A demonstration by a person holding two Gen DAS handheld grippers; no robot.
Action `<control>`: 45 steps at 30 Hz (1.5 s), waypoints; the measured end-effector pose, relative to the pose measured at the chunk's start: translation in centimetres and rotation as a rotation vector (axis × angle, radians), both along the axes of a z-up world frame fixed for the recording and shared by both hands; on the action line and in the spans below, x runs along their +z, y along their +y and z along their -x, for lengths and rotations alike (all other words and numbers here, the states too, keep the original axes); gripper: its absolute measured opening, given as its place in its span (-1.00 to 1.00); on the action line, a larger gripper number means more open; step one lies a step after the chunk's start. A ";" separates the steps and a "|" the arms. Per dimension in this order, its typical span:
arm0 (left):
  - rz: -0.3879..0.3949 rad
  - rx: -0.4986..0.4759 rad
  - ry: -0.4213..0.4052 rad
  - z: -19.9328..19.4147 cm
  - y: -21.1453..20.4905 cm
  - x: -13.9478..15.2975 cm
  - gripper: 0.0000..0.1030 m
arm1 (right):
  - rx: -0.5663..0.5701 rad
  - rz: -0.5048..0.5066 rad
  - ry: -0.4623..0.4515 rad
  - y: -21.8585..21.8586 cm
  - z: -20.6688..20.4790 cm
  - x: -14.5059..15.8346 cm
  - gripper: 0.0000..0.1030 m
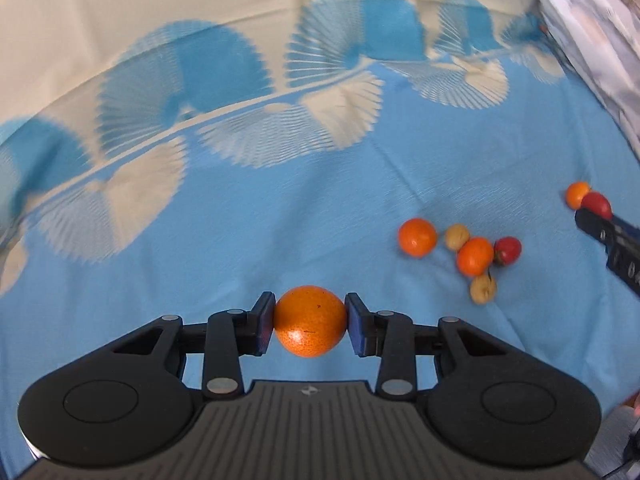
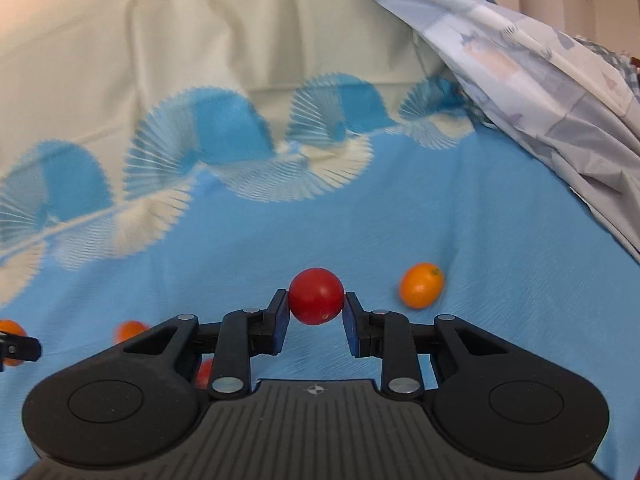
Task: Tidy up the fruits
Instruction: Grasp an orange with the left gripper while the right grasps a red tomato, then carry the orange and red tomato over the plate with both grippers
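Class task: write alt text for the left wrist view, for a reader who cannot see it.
The left claw grips an orange over a blue patterned cloth. Right of it lie loose oranges, a red fruit and two pale fruits.

Right hand-held gripper (image 2: 316,320) clamping red tomato (image 2: 316,295), orange fruit (image 2: 421,285) beside, blue cloth (image 2: 500,220)
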State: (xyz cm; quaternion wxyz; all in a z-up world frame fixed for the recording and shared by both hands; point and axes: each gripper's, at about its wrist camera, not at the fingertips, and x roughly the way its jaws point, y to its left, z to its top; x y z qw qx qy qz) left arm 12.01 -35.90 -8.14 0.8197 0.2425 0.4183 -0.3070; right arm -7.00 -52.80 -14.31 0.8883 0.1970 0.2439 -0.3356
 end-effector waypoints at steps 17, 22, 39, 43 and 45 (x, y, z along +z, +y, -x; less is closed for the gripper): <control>0.028 0.370 -0.026 12.8 28.9 9.3 -0.19 | 0.651 -0.070 -0.064 26.9 5.6 12.9 -0.41; 0.072 0.418 -0.011 15.2 33.1 9.4 -0.19 | 0.724 -0.066 -0.026 31.0 6.8 13.7 -0.41; 0.130 0.487 -0.020 14.9 37.1 9.2 -0.19 | 0.779 0.028 0.035 35.0 6.7 14.9 -0.41; 0.139 0.495 -0.012 13.4 37.1 8.8 -0.19 | 0.781 0.024 0.047 35.1 5.8 14.4 -0.41; 0.138 0.492 -0.022 12.7 36.7 8.6 -0.19 | 0.780 0.019 0.055 35.2 5.0 14.1 -0.41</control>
